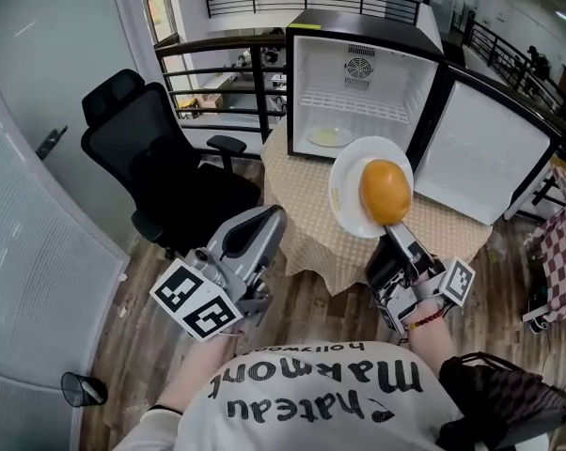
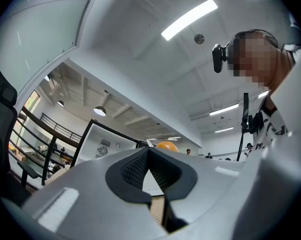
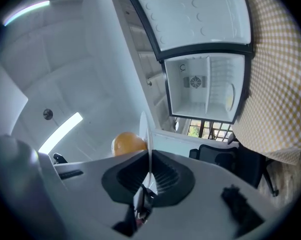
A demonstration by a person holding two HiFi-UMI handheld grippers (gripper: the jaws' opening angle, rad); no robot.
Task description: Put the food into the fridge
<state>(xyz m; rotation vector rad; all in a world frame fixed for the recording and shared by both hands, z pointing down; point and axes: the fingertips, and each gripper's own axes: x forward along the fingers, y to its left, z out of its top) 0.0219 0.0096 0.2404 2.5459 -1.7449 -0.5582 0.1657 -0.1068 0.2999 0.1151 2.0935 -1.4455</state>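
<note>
Right tongs (image 1: 387,227) are pinching the near edge of the white plate (image 1: 347,184). The left tongs (image 1: 267,218) are pressed together with nothing in them, lower down, near the table's front edge. The small fridge (image 1: 358,101) stands on the table (image 1: 306,225) with its door (image 1: 480,148) swung wide open to the right. Its open side faces the person. The fridge lies straight ahead of the right tongs, just past the plate, so I think that hand only has to push forward. Another plate (image 1: 328,137) already lies inside on the left, so the right side looks free. The food (image 1: 385,192) sits on the held plate, out over the table. It is round, smooth and orange-yellow, and it might roll if the plate tips.
</note>
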